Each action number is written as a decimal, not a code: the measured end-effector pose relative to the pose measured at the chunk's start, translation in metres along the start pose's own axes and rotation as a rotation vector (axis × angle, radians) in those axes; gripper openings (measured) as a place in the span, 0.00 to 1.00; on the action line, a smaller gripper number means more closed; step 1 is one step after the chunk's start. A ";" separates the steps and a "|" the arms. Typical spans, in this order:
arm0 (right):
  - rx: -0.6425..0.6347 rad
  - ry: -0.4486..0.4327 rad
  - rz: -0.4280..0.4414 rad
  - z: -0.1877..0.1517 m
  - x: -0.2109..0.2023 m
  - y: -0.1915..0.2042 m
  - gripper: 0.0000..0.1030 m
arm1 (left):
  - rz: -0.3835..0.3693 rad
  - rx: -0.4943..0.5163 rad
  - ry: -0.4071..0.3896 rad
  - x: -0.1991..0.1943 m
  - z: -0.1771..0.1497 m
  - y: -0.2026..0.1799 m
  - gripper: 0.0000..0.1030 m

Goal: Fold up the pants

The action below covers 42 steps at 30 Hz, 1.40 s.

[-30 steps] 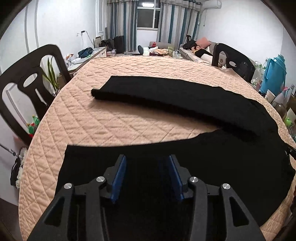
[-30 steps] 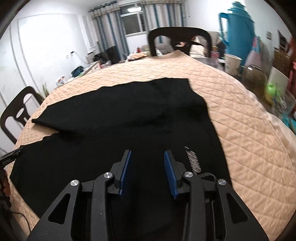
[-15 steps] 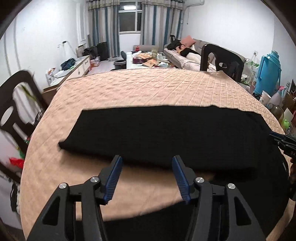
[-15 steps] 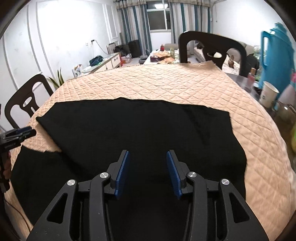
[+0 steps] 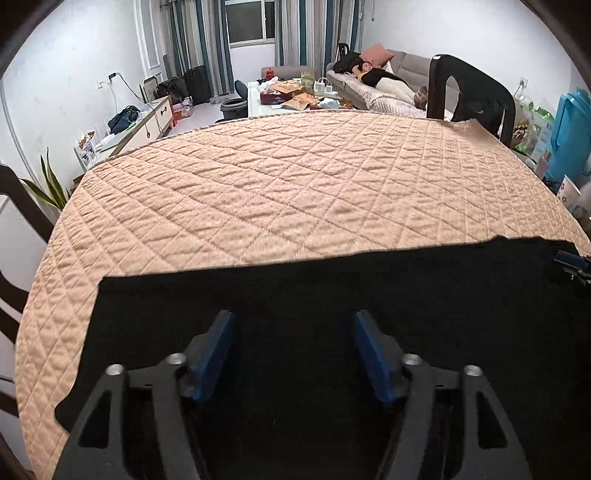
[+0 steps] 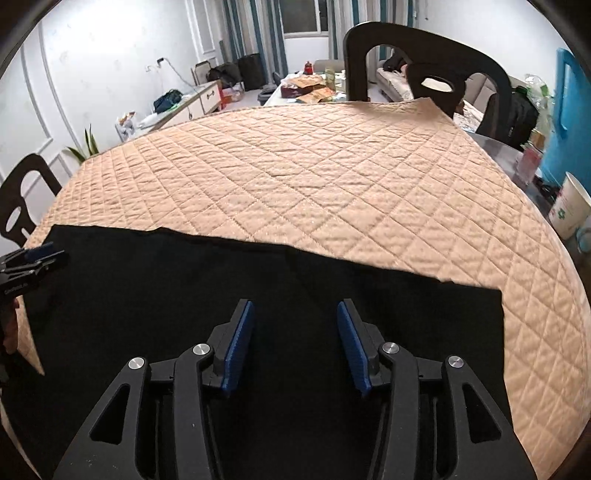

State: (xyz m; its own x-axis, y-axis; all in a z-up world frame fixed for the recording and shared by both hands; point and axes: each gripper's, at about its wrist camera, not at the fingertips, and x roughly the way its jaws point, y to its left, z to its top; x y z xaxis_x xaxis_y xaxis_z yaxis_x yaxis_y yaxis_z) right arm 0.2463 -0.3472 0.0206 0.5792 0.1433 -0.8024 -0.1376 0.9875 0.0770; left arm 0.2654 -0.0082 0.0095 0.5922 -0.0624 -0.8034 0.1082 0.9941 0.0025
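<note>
The pants [image 5: 332, 295] are seen lying flat as one long black band along the near edge of the table [image 5: 295, 192], which is covered by a peach quilted cloth [image 6: 332, 177]. The legs appear to be laid one over the other, though black on black makes the layers hard to tell. The left gripper [image 5: 291, 332] is held over the band's left part and the right gripper [image 6: 295, 325] over its right part; both sets of fingers are spread apart, with nothing held between them.

The lengthwise fold is judged done. A crosswise fold would be called for next: one end gripped at its corners and carried over toward the other.

Dark chairs [image 6: 424, 62] are set round the table. A sofa [image 5: 388, 81], curtained window [image 5: 251, 22] and blue jug [image 6: 572, 118] can be made out behind.
</note>
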 end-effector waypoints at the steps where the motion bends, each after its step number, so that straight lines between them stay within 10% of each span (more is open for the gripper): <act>1: -0.008 0.011 -0.003 0.002 0.004 0.002 0.47 | 0.001 -0.003 -0.001 0.002 0.000 0.000 0.76; 4: -0.044 0.016 -0.027 0.006 0.010 0.007 0.47 | 0.017 0.012 -0.014 0.002 0.000 -0.004 0.76; 11: -0.031 0.046 0.006 0.013 0.010 0.011 0.09 | -0.017 0.106 0.001 -0.009 0.002 -0.032 0.06; 21: -0.037 -0.124 0.063 -0.010 -0.076 0.023 0.06 | -0.072 0.052 -0.141 -0.088 -0.024 -0.026 0.04; 28: -0.016 -0.253 0.131 -0.088 -0.158 0.028 0.06 | -0.168 0.008 -0.242 -0.168 -0.100 -0.018 0.04; 42: 0.264 -0.085 0.312 -0.212 -0.154 0.014 0.21 | -0.234 -0.099 -0.076 -0.175 -0.204 0.002 0.05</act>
State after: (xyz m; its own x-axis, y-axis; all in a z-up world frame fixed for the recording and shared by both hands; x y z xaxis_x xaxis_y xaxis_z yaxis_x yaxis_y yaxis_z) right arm -0.0157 -0.3696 0.0200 0.6084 0.4324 -0.6655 -0.1132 0.8772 0.4666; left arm -0.0014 0.0226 0.0286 0.6191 -0.2943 -0.7281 0.1729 0.9554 -0.2393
